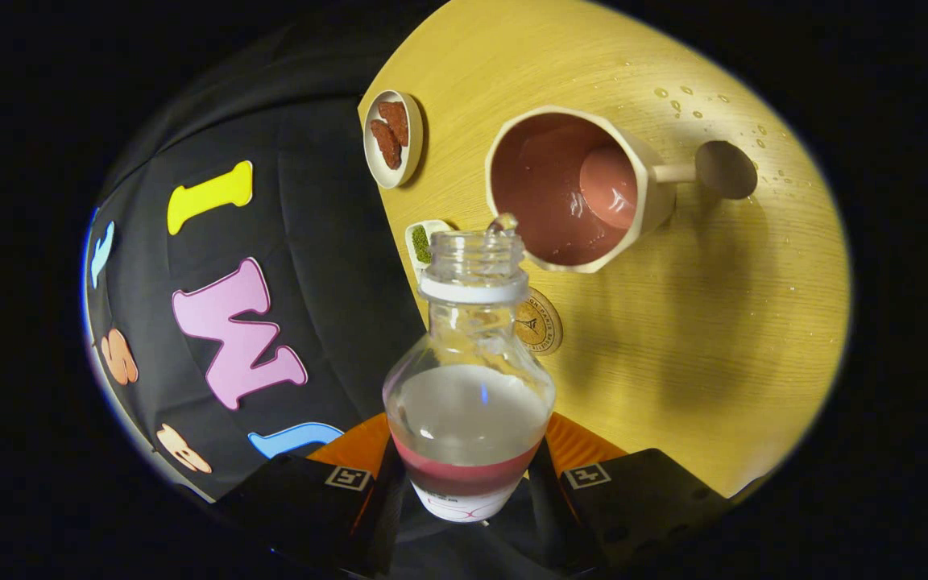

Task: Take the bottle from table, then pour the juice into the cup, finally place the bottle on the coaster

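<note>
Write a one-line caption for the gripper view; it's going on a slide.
Gripper shut on an uncapped bottle, its mouth at the cup rim, coaster beyond.

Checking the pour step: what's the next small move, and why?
Probably tip a little further. The gripper is shut on the bottle, its mouth at the cup rim with a drop just leaving, and liquid remains inside. The coaster comes later.

A staged recording booth is shown. A wooden table (pixel 673 338) is backed by a black cloth wall (pixel 311 242). Snack dishes (pixel 392 138) are set near its edge
</note>
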